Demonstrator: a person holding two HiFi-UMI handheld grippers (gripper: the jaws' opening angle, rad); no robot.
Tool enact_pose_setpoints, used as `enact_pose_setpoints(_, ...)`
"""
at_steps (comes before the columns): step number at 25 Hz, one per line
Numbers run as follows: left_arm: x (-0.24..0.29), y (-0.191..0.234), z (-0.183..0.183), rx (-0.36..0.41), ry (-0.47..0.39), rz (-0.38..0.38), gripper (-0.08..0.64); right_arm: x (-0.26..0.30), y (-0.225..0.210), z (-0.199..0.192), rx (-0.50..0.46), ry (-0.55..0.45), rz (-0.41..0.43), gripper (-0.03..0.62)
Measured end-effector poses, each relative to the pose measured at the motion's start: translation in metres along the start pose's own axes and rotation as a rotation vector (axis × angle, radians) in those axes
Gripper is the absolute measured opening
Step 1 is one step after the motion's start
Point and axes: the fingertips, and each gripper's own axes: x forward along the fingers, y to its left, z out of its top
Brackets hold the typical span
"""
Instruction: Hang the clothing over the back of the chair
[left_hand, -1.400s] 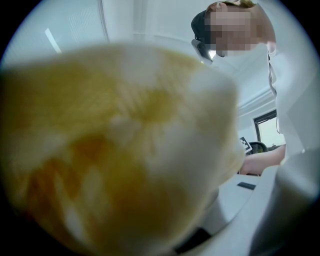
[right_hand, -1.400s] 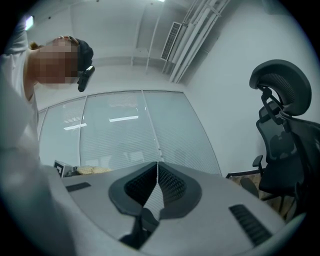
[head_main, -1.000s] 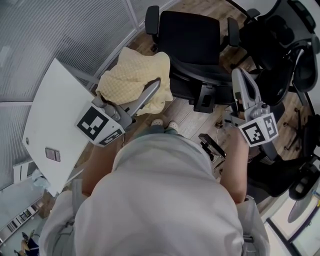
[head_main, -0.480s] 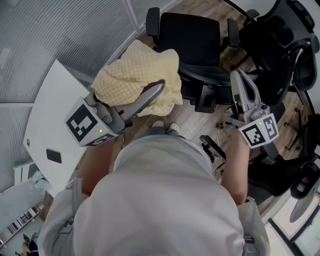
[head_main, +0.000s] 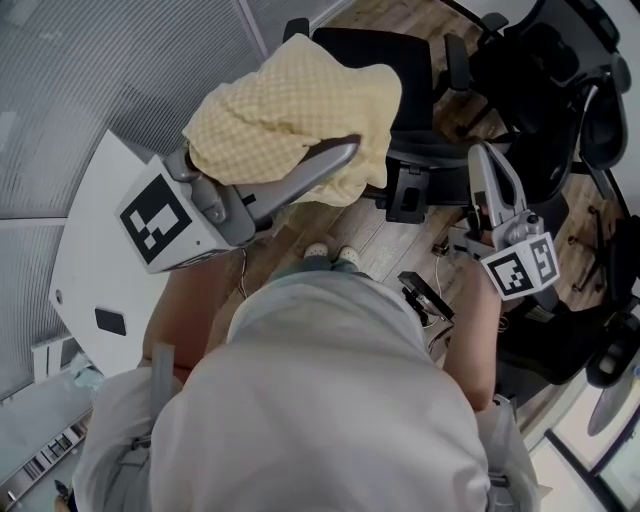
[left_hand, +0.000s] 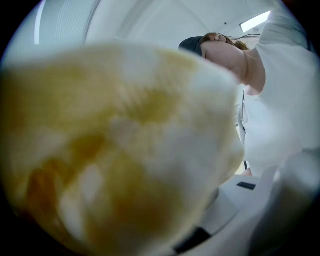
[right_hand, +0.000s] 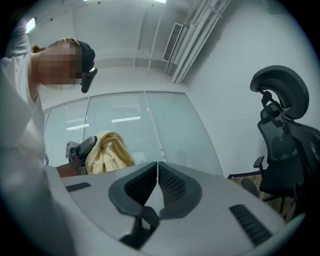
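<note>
The clothing (head_main: 290, 110), a pale yellow waffle-knit bundle, hangs above the black padded chair (head_main: 375, 60). It droops over my left gripper (head_main: 345, 155), whose jaws seem clamped on a fold, though that gripper's view is blurred. My right gripper (head_main: 487, 165) is pinched together, empty.

The scene is viewed steeply downward from above the person (head_main: 320, 400). The left tongs' (head_main: 352, 150) camera is nearly smothered by the yellow clothing (head_main: 290, 110), which is also seen, farther off, from the right tongs' (right_hand: 157, 164) level-facing camera.
</note>
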Motion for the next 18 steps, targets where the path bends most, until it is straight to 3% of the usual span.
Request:
enact_pose_setpoints(5, 0.017, 0.000, 0.011, 0.028, -0.007, -0.066, 0.140, -0.004, -0.004, 0.000, -0.001, -0.002, -0.016, 0.023)
enact_pose_setpoints(12, 0.030, -0.010, 0.015, -0.018, -0.013, -0.199, 0.140, -0.009, -0.011, -0.001, 0.002, -0.005, -0.037, 0.023)
enact_pose_setpoints(18, 0.043, 0.002, -0.023, -0.164, 0.011, -0.261, 0.140, -0.010, -0.012, -0.005, 0.006, -0.001, -0.042, 0.023)
